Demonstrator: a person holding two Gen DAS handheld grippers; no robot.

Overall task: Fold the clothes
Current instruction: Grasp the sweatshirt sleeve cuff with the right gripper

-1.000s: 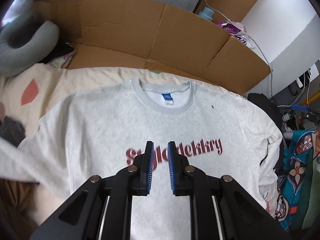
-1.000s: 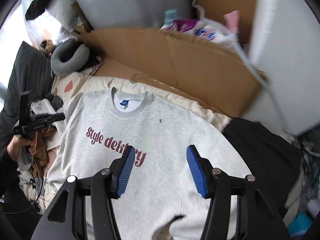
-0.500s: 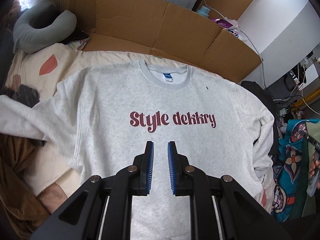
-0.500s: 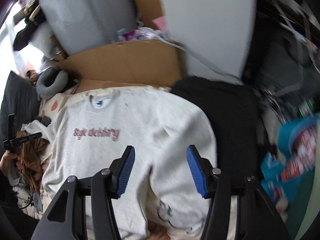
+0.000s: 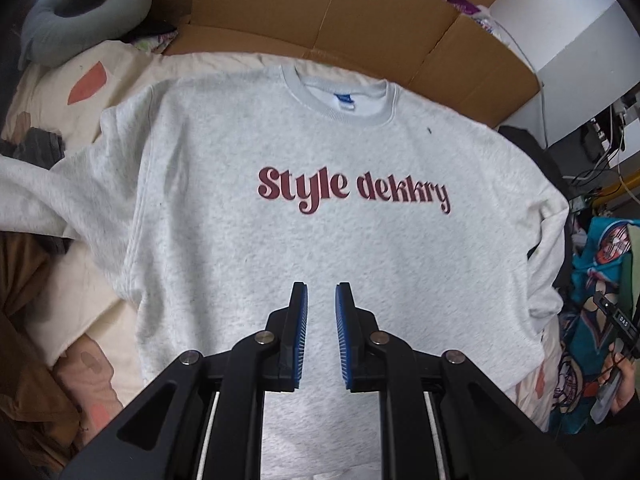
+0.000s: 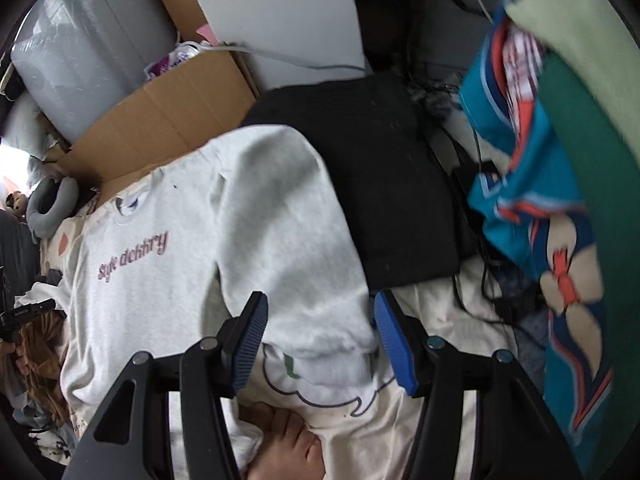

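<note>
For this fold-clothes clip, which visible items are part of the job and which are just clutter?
Part of the job:
- grey sweatshirt, spread flat
- its sleeve, between the open right gripper fingers
- left gripper, nearly closed, empty

Lying about:
- cardboard box
- neck pillow
- black cushion
- teal patterned cloth
- cream bedsheet

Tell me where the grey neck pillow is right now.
The grey neck pillow lies at the far left corner of the bed in the left wrist view, beside the flattened cardboard and beyond the sweatshirt; the right wrist view shows it small at the left edge.
</note>
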